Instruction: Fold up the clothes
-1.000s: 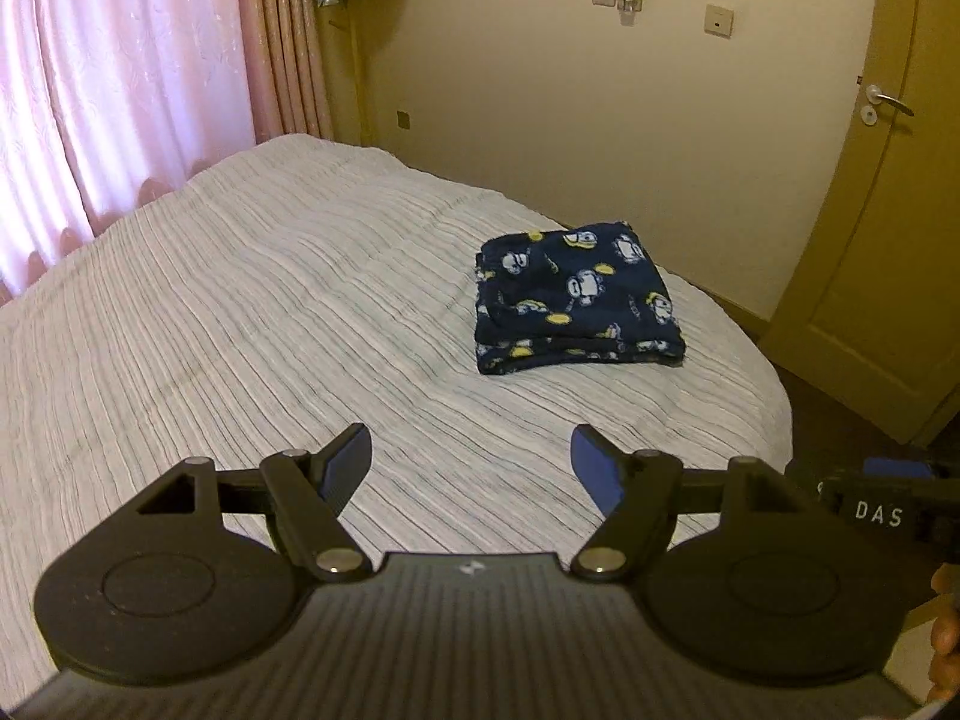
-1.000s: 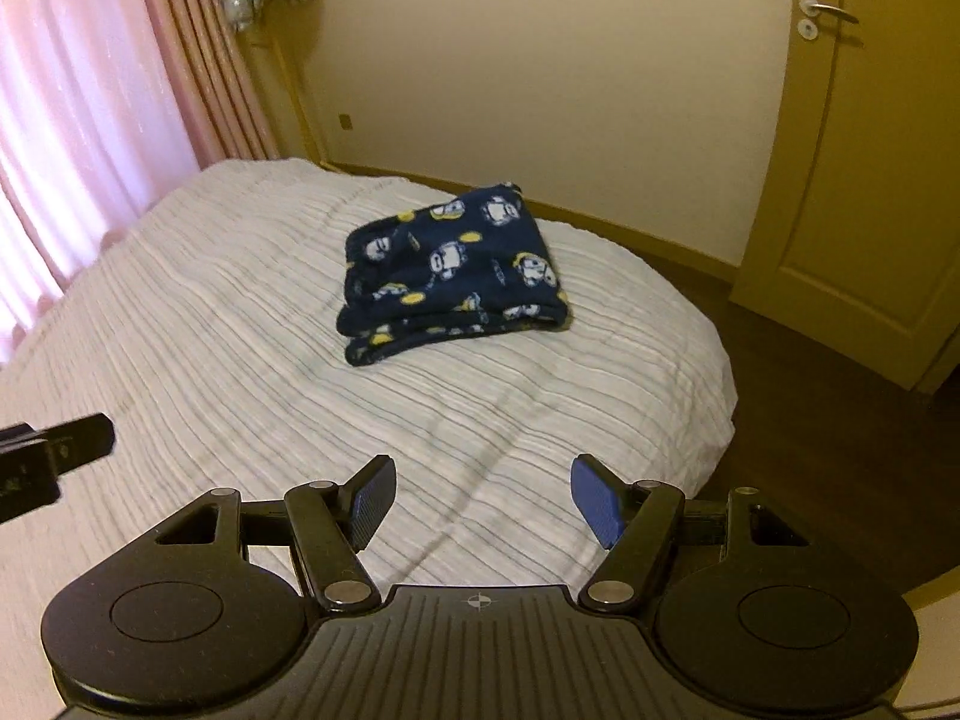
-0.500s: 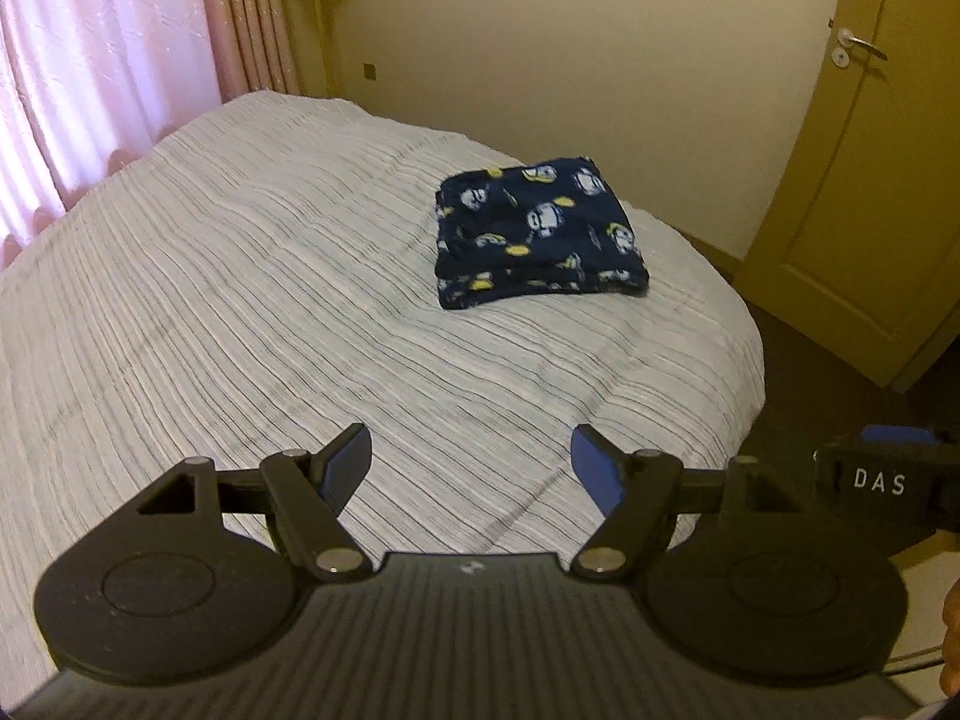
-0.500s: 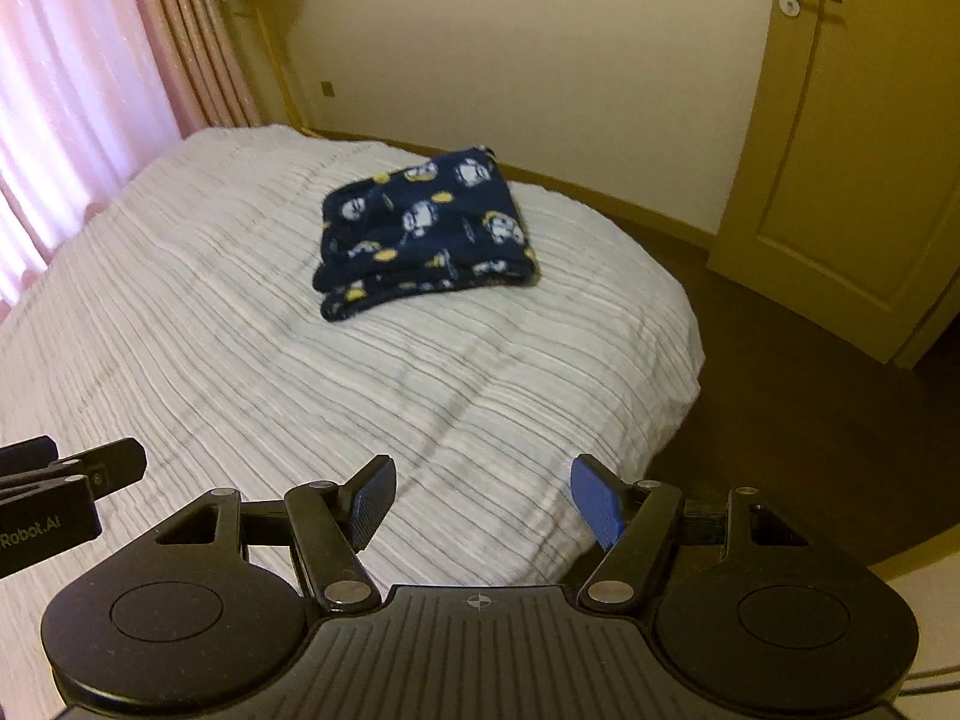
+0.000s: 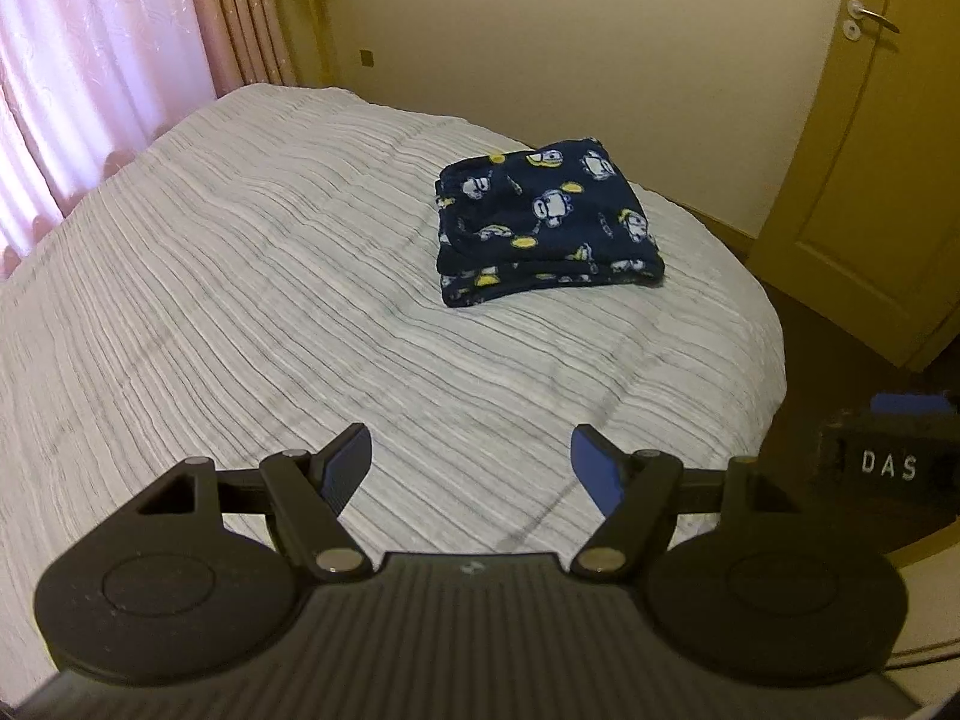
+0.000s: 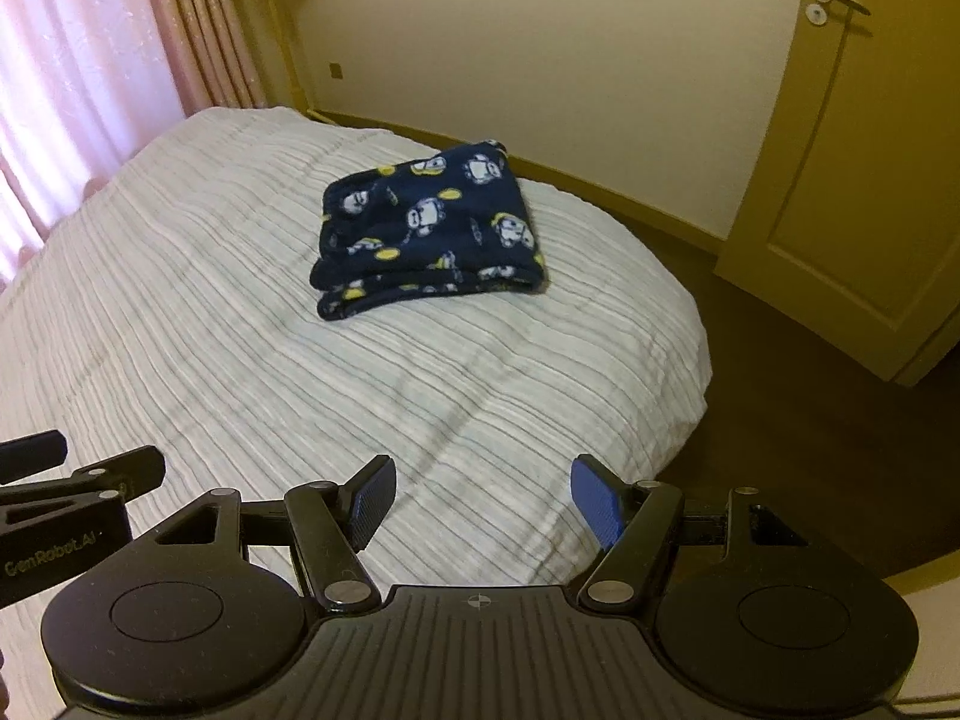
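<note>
A navy fleece garment (image 5: 546,222) with a white and yellow cartoon print lies folded into a thick square on the bed's far right part; the right wrist view shows the same garment (image 6: 429,234). My left gripper (image 5: 468,462) hangs open over the near part of the bed, well short of the garment, nothing between its blue pads. My right gripper (image 6: 480,492) is open too, above the bed's near right edge, also empty. Each gripper's body shows at the edge of the other's view.
The bed (image 5: 240,300) has a white ribbed cover. Pink curtains (image 5: 90,72) hang at the left. A cream wall and a wooden door (image 6: 852,150) stand behind the bed, with dark floor (image 6: 810,408) to the right of it.
Both views have tipped further down: the wall switches have left the top edge and the left gripper's body shows more at the right view's left edge. The folded garment has not moved on the bed.
</note>
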The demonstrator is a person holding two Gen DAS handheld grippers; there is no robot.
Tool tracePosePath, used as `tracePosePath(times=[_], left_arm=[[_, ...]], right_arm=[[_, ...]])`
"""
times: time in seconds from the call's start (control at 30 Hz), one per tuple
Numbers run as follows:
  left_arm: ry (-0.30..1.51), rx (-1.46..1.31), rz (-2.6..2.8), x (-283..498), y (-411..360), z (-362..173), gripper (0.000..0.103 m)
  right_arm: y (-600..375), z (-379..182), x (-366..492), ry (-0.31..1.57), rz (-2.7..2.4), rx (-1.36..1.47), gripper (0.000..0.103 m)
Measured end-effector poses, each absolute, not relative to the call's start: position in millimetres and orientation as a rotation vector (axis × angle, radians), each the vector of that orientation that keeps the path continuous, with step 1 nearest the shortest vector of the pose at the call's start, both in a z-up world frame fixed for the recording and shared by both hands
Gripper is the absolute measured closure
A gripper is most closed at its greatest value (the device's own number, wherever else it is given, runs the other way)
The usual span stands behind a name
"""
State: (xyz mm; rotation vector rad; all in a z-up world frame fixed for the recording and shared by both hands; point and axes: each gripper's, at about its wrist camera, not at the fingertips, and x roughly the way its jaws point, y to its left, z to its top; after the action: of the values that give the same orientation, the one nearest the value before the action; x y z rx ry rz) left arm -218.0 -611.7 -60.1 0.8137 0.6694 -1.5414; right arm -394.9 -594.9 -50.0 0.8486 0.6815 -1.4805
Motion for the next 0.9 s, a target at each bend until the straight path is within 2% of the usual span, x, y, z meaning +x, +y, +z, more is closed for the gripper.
tracePosePath(times=[0.3, 0.9], left_arm=[[0.684, 0.795, -1.604, -231, -648, -60, 0.033], [0.799, 0.864, -1.506, -255, -718, -96, 0.033]], right_arm=[[-638, -57, -402, 0.719, -1.457, 0.855, 0.035], [-713, -80, -425, 0.823, -1.396, 0.89, 0.035]])
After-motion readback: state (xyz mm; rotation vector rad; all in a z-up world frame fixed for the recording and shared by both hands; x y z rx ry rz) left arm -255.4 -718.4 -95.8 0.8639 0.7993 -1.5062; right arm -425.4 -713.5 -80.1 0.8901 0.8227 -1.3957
